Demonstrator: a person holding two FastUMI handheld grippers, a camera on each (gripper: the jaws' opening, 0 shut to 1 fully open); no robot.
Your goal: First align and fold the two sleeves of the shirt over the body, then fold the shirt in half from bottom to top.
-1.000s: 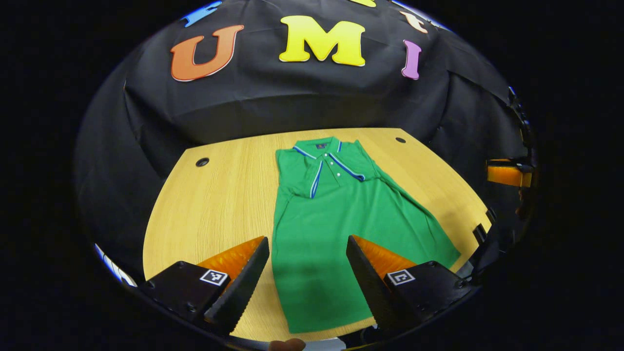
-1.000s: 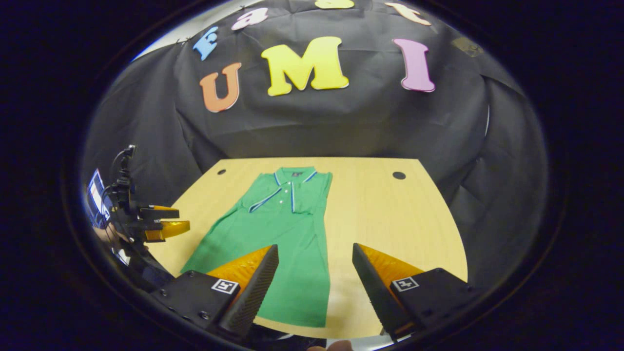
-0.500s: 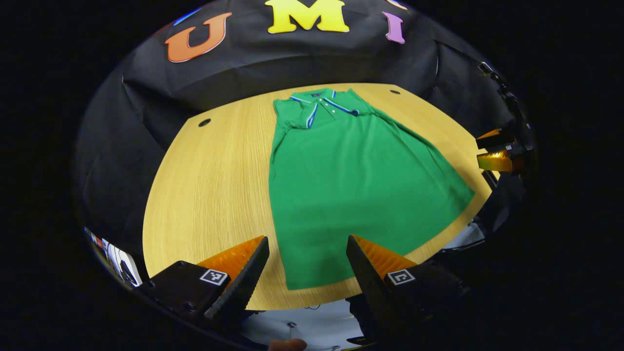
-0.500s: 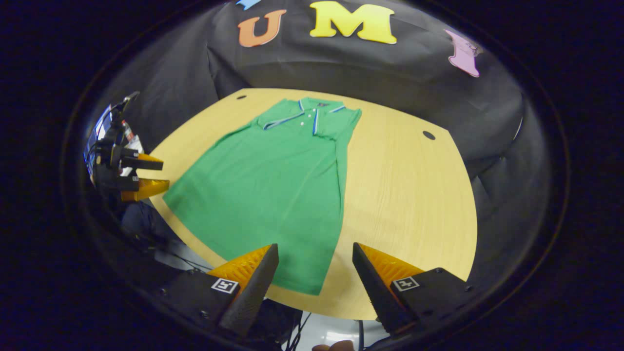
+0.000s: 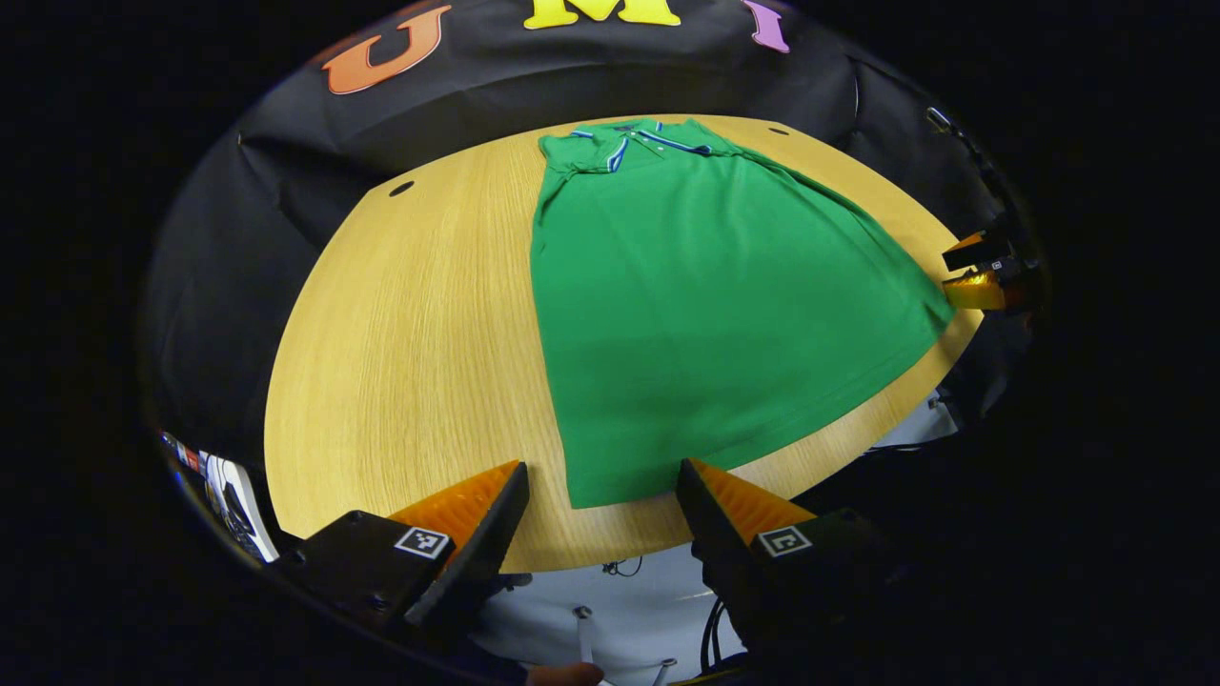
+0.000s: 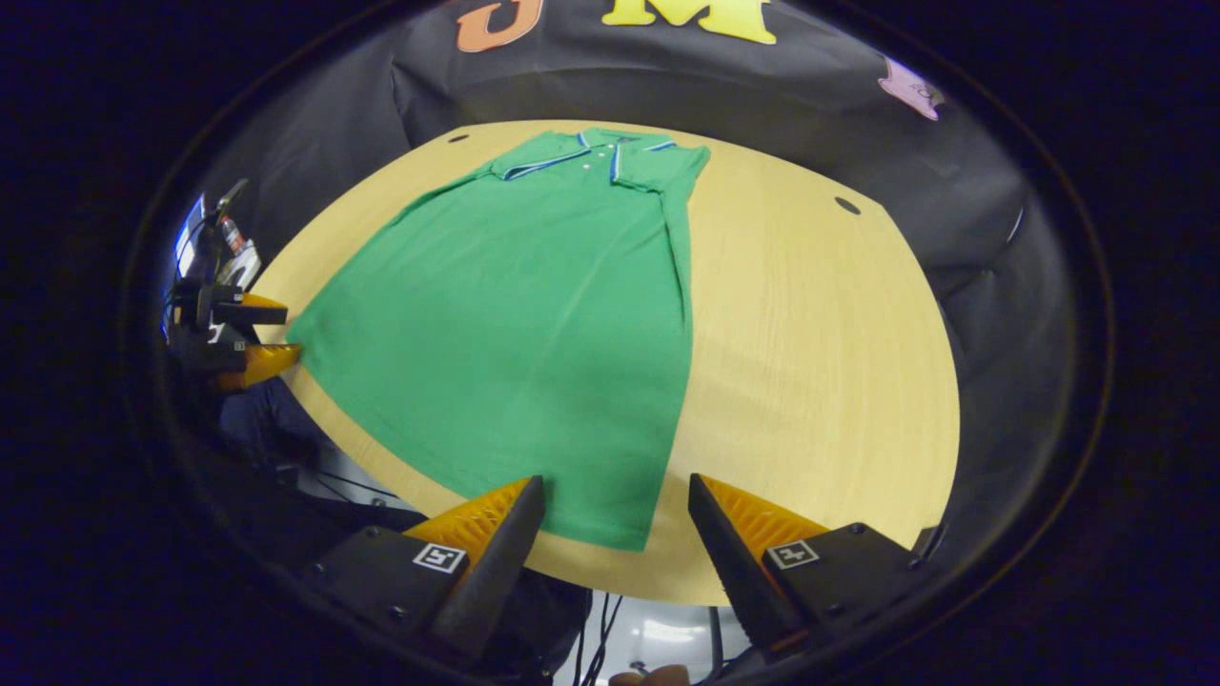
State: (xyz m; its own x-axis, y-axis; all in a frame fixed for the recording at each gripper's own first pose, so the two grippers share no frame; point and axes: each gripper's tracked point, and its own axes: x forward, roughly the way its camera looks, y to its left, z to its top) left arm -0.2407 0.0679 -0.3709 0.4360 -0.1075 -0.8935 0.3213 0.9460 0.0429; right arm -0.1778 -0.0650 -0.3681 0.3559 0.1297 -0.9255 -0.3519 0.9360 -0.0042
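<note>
Now the green shirt (image 5: pixel 705 286) lies flat on the wooden table (image 5: pixel 400 362), collar at twelve o'clock, hem at six near the table's front edge, and both sleeves look already folded in over the body. In the left gripper view the left gripper (image 5: pixel 602 519) hangs above the hem's corner with jaws spread wide, holding nothing; in the right gripper view the right gripper (image 6: pixel 615 534) does the same over the opposite corner, jaws equally wide. So the bottom-to-top fold looks up next. To do it well, I'd say each pair of fingers should pinch its corner at matching depth, lift together, and carry level toward twelve o'clock so the hem lands square at the collar. No containers on the table at all.
</note>
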